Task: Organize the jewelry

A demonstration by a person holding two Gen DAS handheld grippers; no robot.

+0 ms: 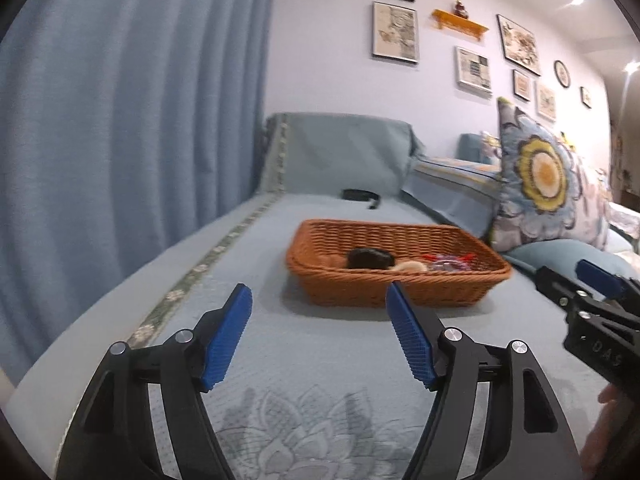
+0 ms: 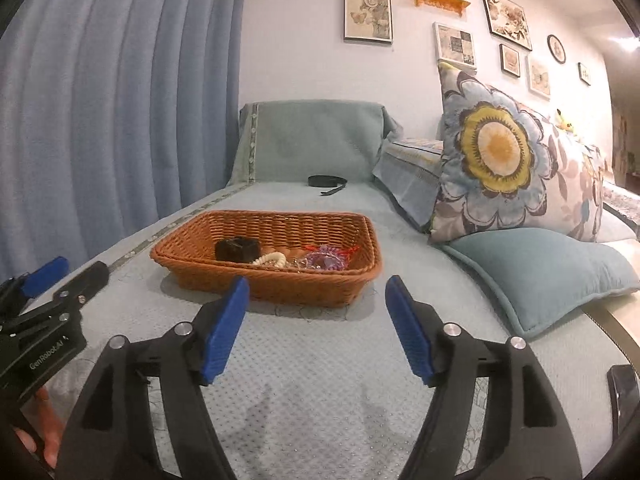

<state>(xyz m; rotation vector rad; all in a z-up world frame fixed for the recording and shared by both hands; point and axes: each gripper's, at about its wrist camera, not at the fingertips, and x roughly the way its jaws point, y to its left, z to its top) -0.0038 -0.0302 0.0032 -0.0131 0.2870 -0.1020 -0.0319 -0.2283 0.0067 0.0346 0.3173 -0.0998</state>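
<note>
Basket [image 2: 272,264] ahead | both tools released | pearl strand [image 2: 272,259] clear only right view

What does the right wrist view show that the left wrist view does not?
Only the right wrist view shows the plain teal cushion clearly and the "GenRobot.AI" lettering on the left gripper. Only the left wrist view shows the right gripper from the side. Both share the wicker basket with a black box, pearl bracelet and purple item, the floral pillow, and open jaws.
</note>
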